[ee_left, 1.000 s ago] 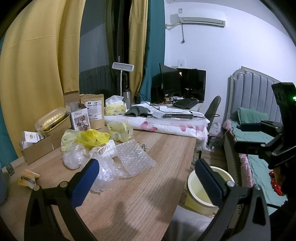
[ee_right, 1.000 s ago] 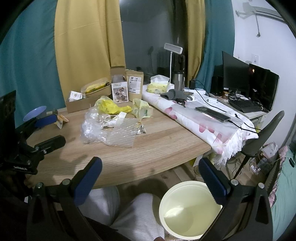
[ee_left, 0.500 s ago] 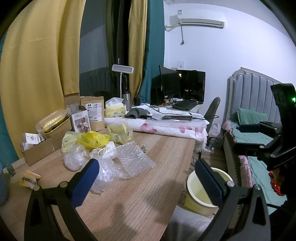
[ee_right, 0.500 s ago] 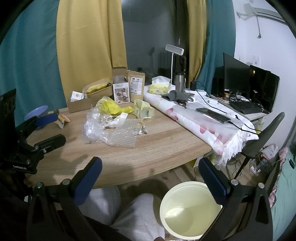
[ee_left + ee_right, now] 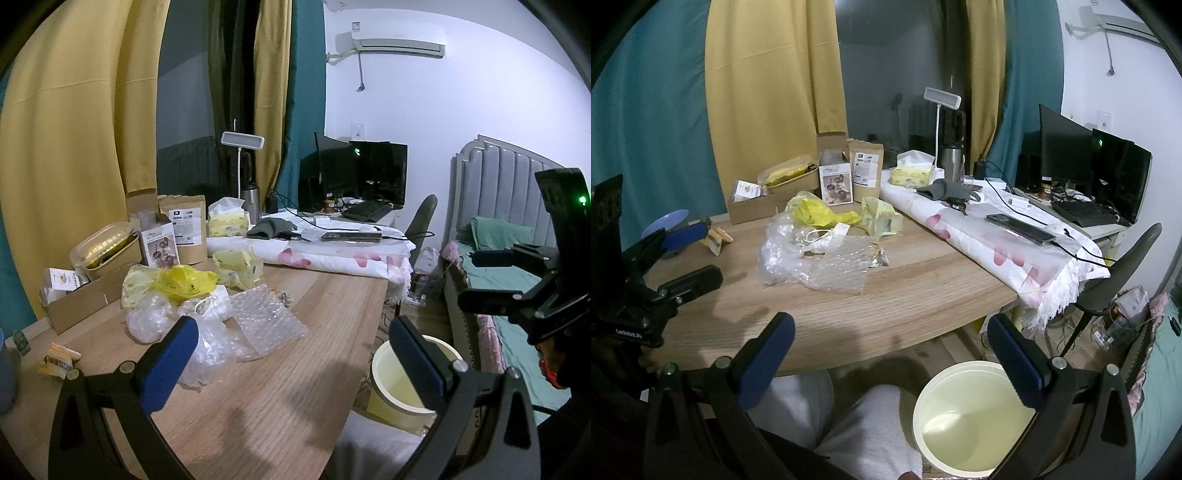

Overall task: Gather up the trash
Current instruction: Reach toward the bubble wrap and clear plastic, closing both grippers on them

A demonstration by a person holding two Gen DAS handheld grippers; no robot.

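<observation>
- Trash, a loose heap of crumpled clear plastic film (image 5: 783,254) with a sheet of bubble wrap (image 5: 840,267) and a crumpled yellow plastic bag (image 5: 812,212), lies on the wood-grain table (image 5: 886,295), toward its far left part.
- Left of the heap, a small orange-and-white snack packet (image 5: 59,363) lies flat on the tabletop, apart from the film.
- My left gripper (image 5: 295,363) is held above the near table edge, released, its blue-padded fingers (image 5: 170,362) spread wide with nothing between them.
- The bubble wrap sheet touches the clear film on its right side.
- My right gripper (image 5: 892,365) is held off the table's near edge, above my lap; it is also released and carries nothing.
- A pale yellow round plastic bin (image 5: 960,424) stands on the floor to the right of the table, beside my knee.
</observation>
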